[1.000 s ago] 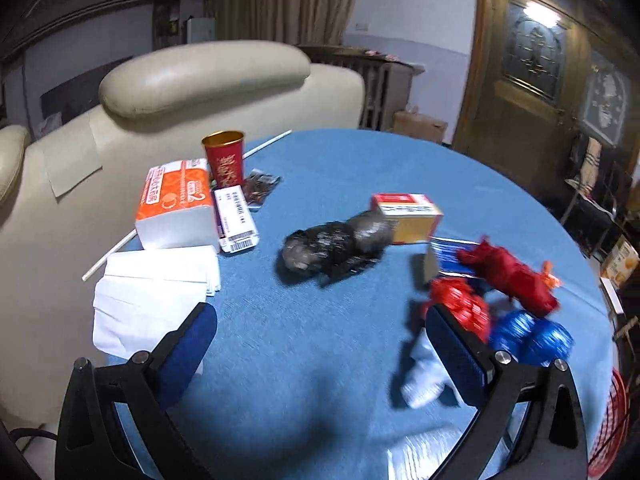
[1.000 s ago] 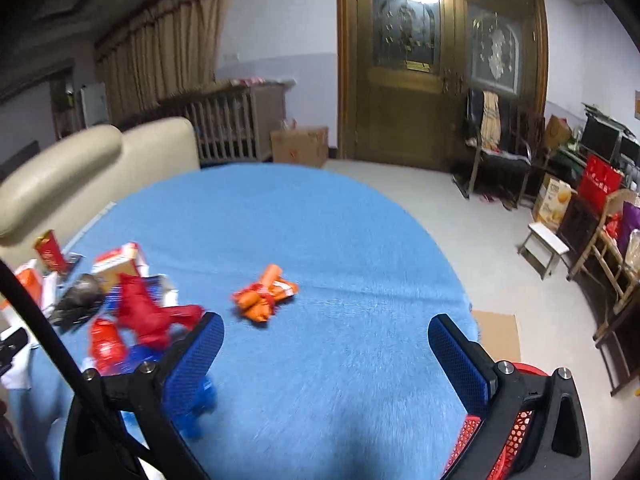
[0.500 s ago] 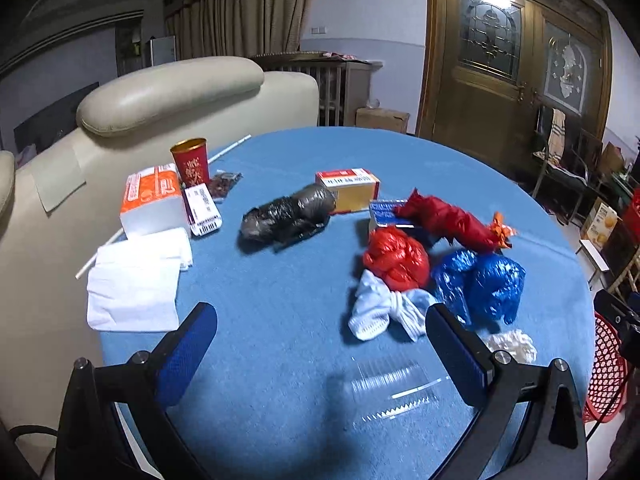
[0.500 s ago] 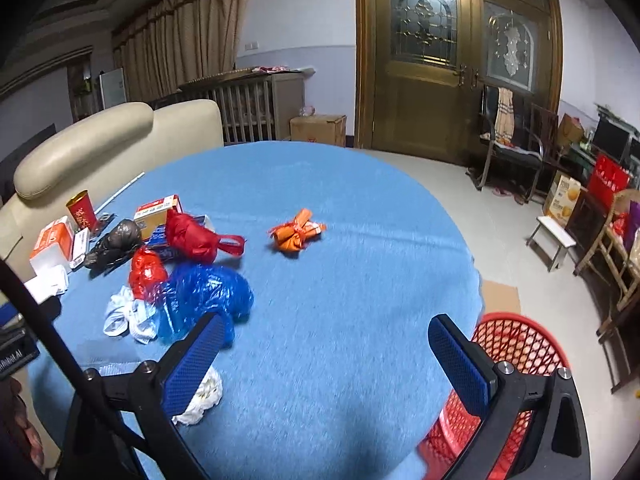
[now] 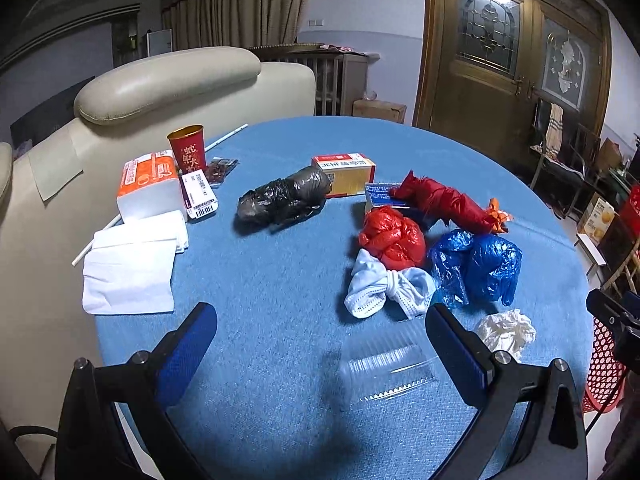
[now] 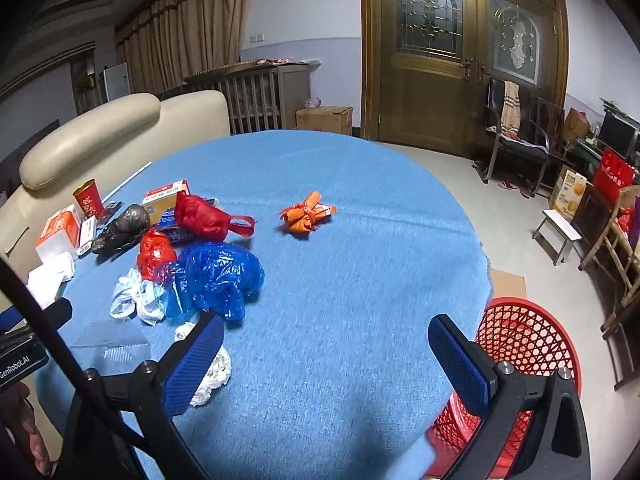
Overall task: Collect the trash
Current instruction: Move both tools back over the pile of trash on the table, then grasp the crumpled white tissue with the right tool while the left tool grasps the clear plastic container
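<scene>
Left wrist: clear plastic box (image 5: 386, 364) lies between spread fingers (image 5: 456, 354).

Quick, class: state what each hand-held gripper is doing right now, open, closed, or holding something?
Left hand-held gripper: open, holding nothing, above the table.
Right hand-held gripper: open, holding nothing, above the table edge.

Bare cloth right of blue bag (image 6: 218, 276)

You can read "GenRobot.AI" on the left gripper body (image 6: 18, 364); the red cup (image 5: 187, 149) shows Chinese characters "蛇年大吉".
</scene>
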Demonstrator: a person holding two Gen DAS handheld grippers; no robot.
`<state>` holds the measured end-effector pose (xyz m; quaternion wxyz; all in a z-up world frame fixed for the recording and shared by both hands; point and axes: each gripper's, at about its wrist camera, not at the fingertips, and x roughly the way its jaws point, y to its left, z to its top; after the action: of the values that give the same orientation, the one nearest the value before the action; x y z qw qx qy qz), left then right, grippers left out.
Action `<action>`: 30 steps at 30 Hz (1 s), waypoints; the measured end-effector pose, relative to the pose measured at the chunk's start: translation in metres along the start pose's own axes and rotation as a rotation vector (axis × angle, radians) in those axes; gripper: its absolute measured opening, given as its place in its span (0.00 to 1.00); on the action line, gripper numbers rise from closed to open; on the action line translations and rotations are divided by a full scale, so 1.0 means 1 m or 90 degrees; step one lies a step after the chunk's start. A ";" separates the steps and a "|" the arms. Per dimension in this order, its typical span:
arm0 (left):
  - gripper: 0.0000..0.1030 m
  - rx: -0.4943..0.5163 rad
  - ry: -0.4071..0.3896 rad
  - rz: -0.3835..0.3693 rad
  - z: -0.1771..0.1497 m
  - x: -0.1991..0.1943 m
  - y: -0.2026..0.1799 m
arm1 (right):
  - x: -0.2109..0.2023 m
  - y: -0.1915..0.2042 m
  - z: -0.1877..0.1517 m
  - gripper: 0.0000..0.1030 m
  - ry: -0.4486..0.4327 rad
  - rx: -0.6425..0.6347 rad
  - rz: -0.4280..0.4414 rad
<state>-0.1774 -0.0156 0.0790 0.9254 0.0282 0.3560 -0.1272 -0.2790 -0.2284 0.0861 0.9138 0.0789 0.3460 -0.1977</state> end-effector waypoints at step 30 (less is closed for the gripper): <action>1.00 0.001 0.011 -0.022 -0.028 -0.010 0.023 | 0.034 0.051 -0.027 1.00 0.077 -0.076 0.174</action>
<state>-0.1969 0.0125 0.0642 0.9199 0.0237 0.3646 -0.1427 -0.2504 -0.1848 0.0436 0.9128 0.0825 0.3973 -0.0456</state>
